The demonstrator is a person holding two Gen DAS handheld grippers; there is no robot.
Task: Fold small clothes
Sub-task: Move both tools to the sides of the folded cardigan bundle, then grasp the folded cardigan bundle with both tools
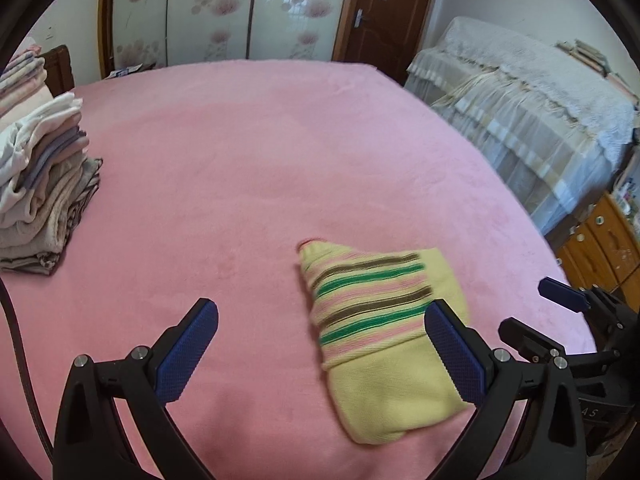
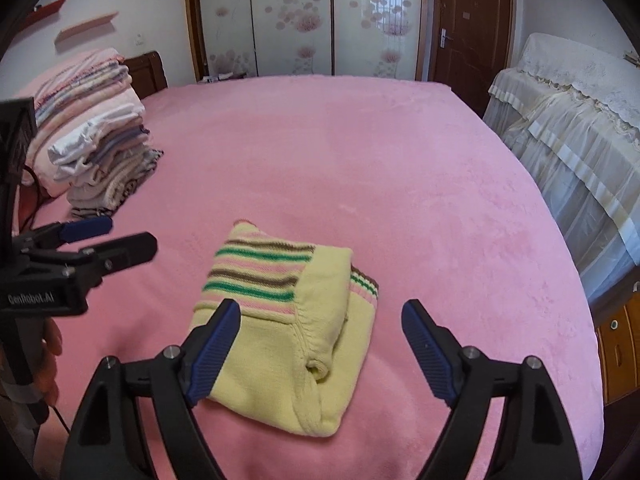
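We look across a wide bed covered in a pink plush blanket, which fills most of both views. At its far left side stands a tall stack of folded clothes, pinks, whites and stripes piled one on another. Nearer to us, on the bare pink surface, lies the small yellow knit garment, folded into a compact bundle with green, brown and pink stripes across its upper half. Our left tongs are spread wide and hold nothing; the garment lies just ahead of the right-hand finger, which overlaps it in the left wrist view, though we cannot tell whether it touches. Our right tongs are likewise spread wide and empty, poised over the garment's near edge, the left-hand blue pad overlapping the cloth. In the right wrist view the body of the left tool carries the white lettering "GenRobot.AI".
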